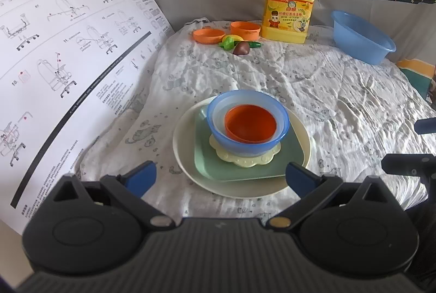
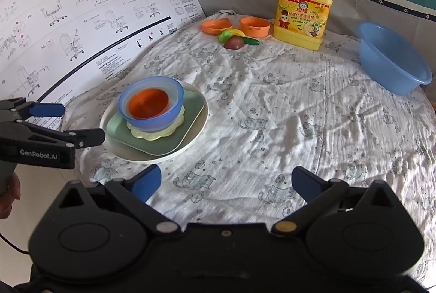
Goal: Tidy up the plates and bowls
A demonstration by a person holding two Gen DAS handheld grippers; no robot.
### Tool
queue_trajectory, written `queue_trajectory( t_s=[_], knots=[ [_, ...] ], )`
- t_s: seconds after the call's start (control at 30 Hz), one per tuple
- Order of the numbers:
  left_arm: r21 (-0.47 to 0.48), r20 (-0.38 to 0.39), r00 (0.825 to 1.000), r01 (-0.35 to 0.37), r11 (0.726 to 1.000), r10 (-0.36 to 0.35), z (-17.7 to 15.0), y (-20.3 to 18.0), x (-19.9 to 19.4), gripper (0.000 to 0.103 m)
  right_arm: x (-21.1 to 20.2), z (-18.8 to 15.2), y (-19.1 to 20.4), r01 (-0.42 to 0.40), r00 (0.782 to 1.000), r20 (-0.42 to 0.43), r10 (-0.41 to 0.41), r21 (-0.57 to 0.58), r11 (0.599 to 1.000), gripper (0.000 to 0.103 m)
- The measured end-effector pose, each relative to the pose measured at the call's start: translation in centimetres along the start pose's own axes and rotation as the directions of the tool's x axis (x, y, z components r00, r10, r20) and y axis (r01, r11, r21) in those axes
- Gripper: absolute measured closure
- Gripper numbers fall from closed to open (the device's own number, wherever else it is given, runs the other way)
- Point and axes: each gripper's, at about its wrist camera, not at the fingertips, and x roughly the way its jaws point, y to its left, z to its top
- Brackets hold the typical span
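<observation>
**Nested stack complete at centre-left; both grippers empty**

Stack on patterned cloth (image 2: 272,107), bottom to top: round cream plate (image 1: 188,156), square green plate (image 1: 207,156), scalloped pale-yellow dish (image 1: 245,161), translucent blue bowl (image 1: 245,143), orange bowl (image 1: 249,127) seated inside. Ordered widest to narrowest, probably so each piece sits centred and stable on the one below. Green plate turned slightly against the round rim, corners kept inside it.

Left gripper (image 1: 220,178) spread wide, holding nothing, poised just before the near edge of the cream plate, fingers straddling the stack's width. Seen from the right wrist, same gripper (image 2: 79,124) approaching from the side at plate level; contact with the rim not resolvable. Placement consistent with either a release or a grasp of the plate edge.

Right gripper (image 2: 226,181) also wide apart and empty, over bare cloth, well clear of the stack.

Remaining at far edge: shallow orange dish (image 2: 216,26) and orange cup (image 2: 254,26), beside toy vegetables (image 2: 237,39) and yellow detergent jug (image 2: 302,15). Blue basin (image 2: 392,58) tilted at far right. Printed instruction sheet (image 1: 68,48) leaning at left.

Judgement: main stacking essentially done; orange pieces at back possibly outstanding.
</observation>
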Motion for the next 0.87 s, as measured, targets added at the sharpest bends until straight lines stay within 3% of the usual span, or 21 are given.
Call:
queue_trajectory(
  t_s=[0.87],
  knots=[
    [0.019, -0.010, 1.000, 0.002, 1.000, -0.002, -0.46, 0.09, 0.46, 0.000, 0.28, -0.14, -0.19, 0.004, 1.000, -0.009, -0.004, -0.003, 1.000, 0.000]
  ],
)
